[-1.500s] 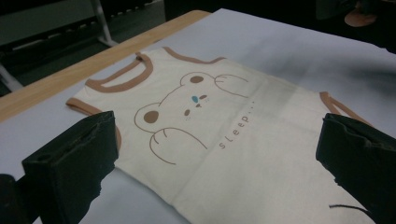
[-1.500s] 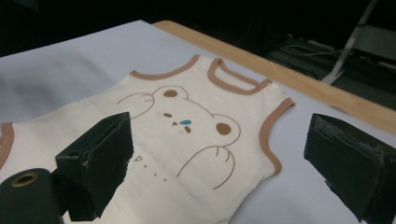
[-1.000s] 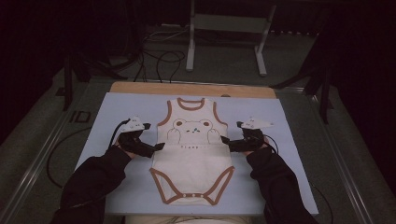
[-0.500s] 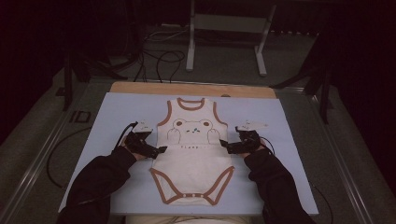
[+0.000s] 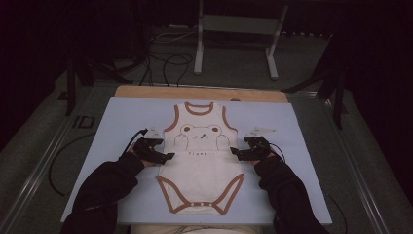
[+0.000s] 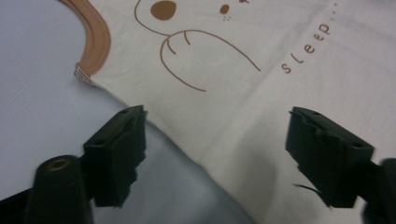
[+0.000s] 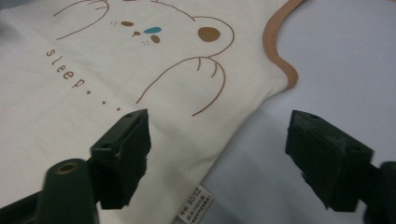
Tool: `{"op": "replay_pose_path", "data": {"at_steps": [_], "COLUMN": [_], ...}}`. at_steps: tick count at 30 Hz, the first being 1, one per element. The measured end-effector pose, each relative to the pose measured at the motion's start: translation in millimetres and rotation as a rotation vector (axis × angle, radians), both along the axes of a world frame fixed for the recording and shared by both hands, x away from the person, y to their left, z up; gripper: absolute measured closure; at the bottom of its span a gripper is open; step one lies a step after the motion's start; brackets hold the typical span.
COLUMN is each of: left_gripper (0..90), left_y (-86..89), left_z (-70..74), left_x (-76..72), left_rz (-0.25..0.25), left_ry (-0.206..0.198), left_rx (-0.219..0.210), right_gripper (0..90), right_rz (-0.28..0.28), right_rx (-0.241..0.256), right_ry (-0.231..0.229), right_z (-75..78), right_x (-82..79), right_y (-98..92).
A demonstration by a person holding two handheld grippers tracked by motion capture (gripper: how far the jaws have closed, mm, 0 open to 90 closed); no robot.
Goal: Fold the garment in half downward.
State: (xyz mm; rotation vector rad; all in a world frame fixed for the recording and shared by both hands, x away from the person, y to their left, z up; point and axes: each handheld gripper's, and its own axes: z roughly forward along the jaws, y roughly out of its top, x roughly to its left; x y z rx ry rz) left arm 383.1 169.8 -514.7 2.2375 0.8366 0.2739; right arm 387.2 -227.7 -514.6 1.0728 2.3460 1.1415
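High view: cream bodysuit [image 5: 200, 161] with brown trim and bear print, flat at centre of pale blue mat [image 5: 122, 117]. Left gripper [image 5: 163, 157] and right gripper [image 5: 237, 152] flank its waist. Left gripper view: jaws wide, straddling garment's side edge. Right gripper view: jaws wide; size label [image 7: 194, 204] at bottom centre.

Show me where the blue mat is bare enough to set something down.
Bare pale blue mat lies left and right of the cream bear-print bodysuit, up to the wooden strip. Crowded: the bodysuit's side seams, where the open left gripper and right gripper sit.
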Motion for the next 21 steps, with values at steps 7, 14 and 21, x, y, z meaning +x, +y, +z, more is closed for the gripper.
{"op": "replay_pose_path", "data": {"at_steps": [7, 14, 21], "left_gripper": [35.8, 43.9, 55.8], "left_y": [1.0, -0.5, -7.1], "left_z": [-4.8, -7.2, -6.7], "left_x": [1.8, 1.5, 2.9], "left_rz": [0.038, 0.059, 0.052], "left_ry": [0.005, -0.003, 0.005], "left_rx": [0.024, 0.029, 0.018], "right_gripper": [38.3, 47.4, 60.4], "right_rz": [0.004, 0.006, -0.001], "right_rx": [-0.012, -0.031, -0.067], "right_ry": [0.001, 0.024, 0.05], "right_z": [-1.8, -5.4, -9.0], "right_x": [-1.0, 0.6, 2.4], "right_y": [4.2, 7.6, 10.6]}}
